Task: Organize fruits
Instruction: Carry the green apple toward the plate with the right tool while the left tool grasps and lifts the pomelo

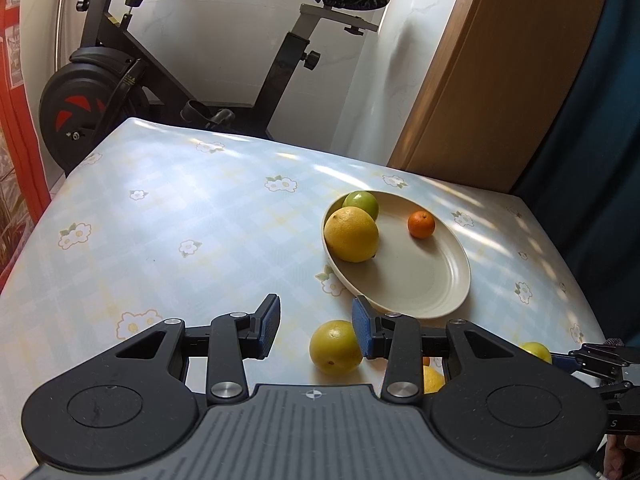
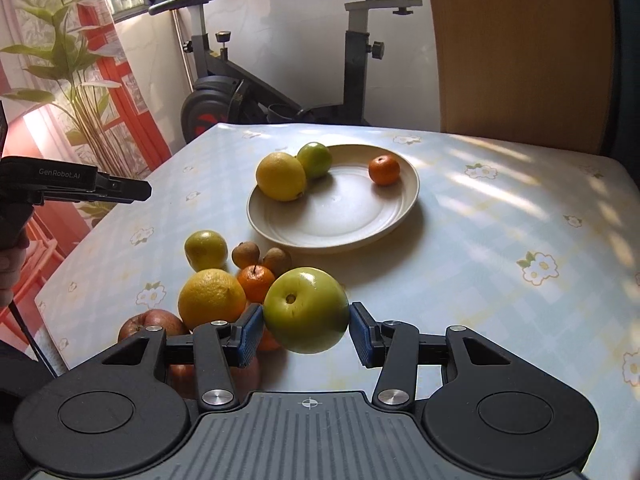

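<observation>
We see the right gripper point(image 2: 306, 332) with its fingers closed against a green apple point(image 2: 306, 310) (raised above the worktop point(image 2: 500, 240)). Only this view shows the fruit pile point(image 2: 224, 280) near the plate point(image 2: 340, 220). The left gripper point(image 1: 316, 328) hangs spread wide, holding nothing.

From my left cam the left gripper point(image 1: 316, 326) is wide open with nothing in it, hovering over the table point(image 1: 180, 208). A yellow-green fruit point(image 1: 334, 346) sits just beside its right pad. Past that, the cream plate point(image 1: 420, 280) has a lemon point(image 1: 351, 234), green fruit point(image 1: 362, 204) and mandarin point(image 1: 421, 224).
</observation>
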{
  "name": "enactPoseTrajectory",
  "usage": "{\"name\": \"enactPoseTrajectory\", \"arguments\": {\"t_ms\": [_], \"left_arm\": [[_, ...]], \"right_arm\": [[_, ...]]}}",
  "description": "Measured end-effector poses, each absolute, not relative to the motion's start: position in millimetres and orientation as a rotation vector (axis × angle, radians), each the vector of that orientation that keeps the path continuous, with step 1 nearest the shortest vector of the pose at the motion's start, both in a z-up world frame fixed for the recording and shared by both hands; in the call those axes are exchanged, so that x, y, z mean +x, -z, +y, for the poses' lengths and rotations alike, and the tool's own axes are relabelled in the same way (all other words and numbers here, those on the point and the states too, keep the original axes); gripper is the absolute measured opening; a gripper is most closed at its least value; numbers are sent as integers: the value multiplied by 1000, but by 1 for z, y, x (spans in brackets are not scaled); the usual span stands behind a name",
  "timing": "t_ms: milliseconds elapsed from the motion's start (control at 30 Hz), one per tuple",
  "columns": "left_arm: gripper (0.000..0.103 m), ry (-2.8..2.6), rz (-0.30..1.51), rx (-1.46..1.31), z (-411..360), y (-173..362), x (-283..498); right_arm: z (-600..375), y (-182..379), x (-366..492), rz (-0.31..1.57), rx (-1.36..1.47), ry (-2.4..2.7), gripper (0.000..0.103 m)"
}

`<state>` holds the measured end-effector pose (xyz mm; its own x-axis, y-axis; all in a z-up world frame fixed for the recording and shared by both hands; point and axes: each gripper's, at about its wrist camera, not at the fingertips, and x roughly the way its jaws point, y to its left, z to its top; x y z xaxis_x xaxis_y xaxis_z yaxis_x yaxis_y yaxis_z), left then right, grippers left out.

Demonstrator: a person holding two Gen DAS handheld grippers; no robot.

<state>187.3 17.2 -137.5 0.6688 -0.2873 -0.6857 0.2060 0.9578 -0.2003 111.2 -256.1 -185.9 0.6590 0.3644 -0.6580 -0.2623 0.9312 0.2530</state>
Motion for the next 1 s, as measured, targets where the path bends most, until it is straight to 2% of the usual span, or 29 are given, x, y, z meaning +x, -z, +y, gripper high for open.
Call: {"name": "enactPoseTrajectory", "arguments": {"t_ms": [333, 400, 433, 467, 733, 1000], "left_arm": [[42, 253, 614, -128, 32, 83, 209], [46, 247, 607, -104, 28, 82, 214], [55, 251, 620, -93, 24, 85, 216], [56, 266, 638, -80, 19, 92, 218], [56, 390, 898, -93, -4, 175, 236], [56, 436, 996, -150, -3, 207, 249]], "right_arm": [[-275, 136, 153, 601, 91, -303, 43], [-276, 137, 161, 595, 75, -297, 43], [-275, 139, 165, 598, 56, -297, 43], [-274, 142, 168, 602, 42, -295, 43], [-262, 174, 175, 677, 39, -304, 43], [-269, 180, 187, 693, 63, -304, 43]]}}
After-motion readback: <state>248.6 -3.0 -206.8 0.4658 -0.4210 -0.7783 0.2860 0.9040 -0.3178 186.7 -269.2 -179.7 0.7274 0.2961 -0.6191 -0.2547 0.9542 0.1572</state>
